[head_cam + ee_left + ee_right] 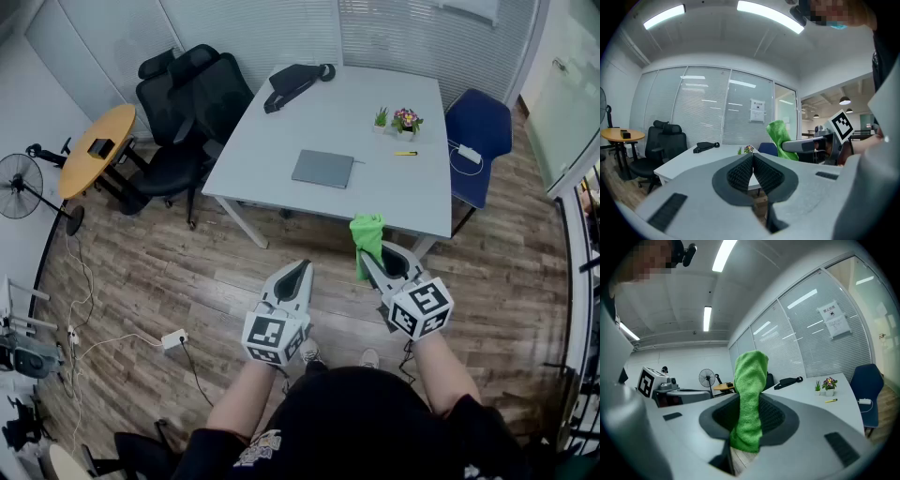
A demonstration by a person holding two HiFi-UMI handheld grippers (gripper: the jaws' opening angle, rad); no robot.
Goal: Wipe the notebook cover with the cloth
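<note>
A grey notebook [323, 169] lies flat on the white table [272, 141], near its front edge. My right gripper [373, 255] is shut on a green cloth [367, 239], held in the air in front of the table and short of it; the cloth [749, 399] stands up between the pads and hangs below them. My left gripper [298, 270] is shut with nothing in it, its ribbed pads [740, 172] touching, level with the right gripper [811, 145] and to its left. Both grippers are well short of the notebook.
A black bag [292, 82] lies at the table's far edge, with two small potted plants [397, 120] and a yellow pen [405, 153] at the right. Black office chairs [184, 103] stand left of the table, a blue chair [480, 141] right. A round wooden table [94, 148] and a fan [19, 186] are at the far left.
</note>
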